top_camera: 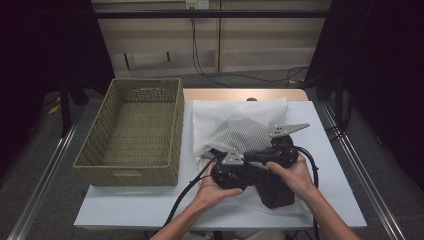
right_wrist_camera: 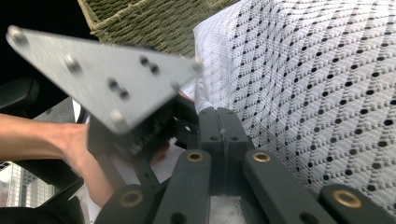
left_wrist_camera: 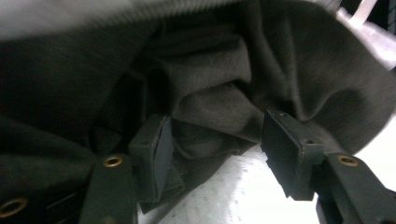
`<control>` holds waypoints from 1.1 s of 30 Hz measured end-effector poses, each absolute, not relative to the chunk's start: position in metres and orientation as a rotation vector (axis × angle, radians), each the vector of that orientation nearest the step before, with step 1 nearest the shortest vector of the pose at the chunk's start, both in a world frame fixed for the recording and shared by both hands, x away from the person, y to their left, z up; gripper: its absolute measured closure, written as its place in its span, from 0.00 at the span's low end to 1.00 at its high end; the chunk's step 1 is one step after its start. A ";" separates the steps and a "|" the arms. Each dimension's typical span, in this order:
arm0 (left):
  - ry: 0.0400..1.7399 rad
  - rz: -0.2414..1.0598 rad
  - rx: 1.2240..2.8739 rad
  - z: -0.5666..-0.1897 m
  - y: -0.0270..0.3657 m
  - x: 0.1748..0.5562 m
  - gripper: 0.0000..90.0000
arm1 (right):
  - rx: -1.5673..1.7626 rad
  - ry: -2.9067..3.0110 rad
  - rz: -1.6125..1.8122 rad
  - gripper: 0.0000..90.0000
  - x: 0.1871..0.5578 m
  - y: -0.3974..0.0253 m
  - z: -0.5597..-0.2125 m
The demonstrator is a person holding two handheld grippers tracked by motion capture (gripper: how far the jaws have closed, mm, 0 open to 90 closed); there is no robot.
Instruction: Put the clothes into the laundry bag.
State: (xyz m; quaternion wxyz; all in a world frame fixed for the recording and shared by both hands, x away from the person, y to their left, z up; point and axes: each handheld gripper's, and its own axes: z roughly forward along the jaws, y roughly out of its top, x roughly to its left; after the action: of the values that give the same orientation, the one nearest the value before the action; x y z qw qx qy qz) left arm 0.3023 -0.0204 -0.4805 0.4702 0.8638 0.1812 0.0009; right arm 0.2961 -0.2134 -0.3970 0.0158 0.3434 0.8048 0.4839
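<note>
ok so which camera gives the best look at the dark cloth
The left gripper view: the dark cloth lies crumpled right ahead of that gripper's open jaws, folds plain. The high view shows a dark piece of it under the hands, by the white mesh bag. In the right gripper view I can't make it out.

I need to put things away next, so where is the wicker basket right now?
In the high view the wicker basket sits on the table's left side, just left of the white mesh bag.
</note>
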 end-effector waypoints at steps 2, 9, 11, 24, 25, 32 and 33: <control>0.443 0.019 2.125 -0.484 -0.025 0.301 0.39 | 1.066 2.504 1.501 1.00 0.296 -0.213 -0.397; 0.495 0.101 2.167 -0.485 -0.031 0.304 0.65 | 1.059 2.515 1.486 1.00 0.295 -0.211 -0.398; 0.502 0.076 2.183 -0.484 -0.030 0.309 0.83 | 1.068 2.511 1.482 1.00 0.295 -0.212 -0.398; 0.608 0.122 2.059 -0.466 -0.017 0.330 0.98 | 1.062 2.496 1.502 1.00 0.294 -0.220 -0.394; 0.612 0.127 2.052 -0.464 -0.018 0.331 0.98 | 1.050 2.503 1.509 1.00 0.293 -0.218 -0.392; 0.680 0.255 1.933 -0.442 -0.019 0.354 0.98 | 1.020 2.504 1.573 1.00 0.291 -0.217 -0.388; 0.689 0.267 1.928 -0.441 -0.020 0.358 0.98 | 1.022 2.498 1.580 1.00 0.290 -0.218 -0.387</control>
State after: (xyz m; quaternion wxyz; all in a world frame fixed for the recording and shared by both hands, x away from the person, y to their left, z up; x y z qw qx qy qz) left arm 0.3577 -0.0195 -0.4414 0.5131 0.8015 0.2863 0.1109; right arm 0.2905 -0.2185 -0.3871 0.0073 0.3269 0.7987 0.5051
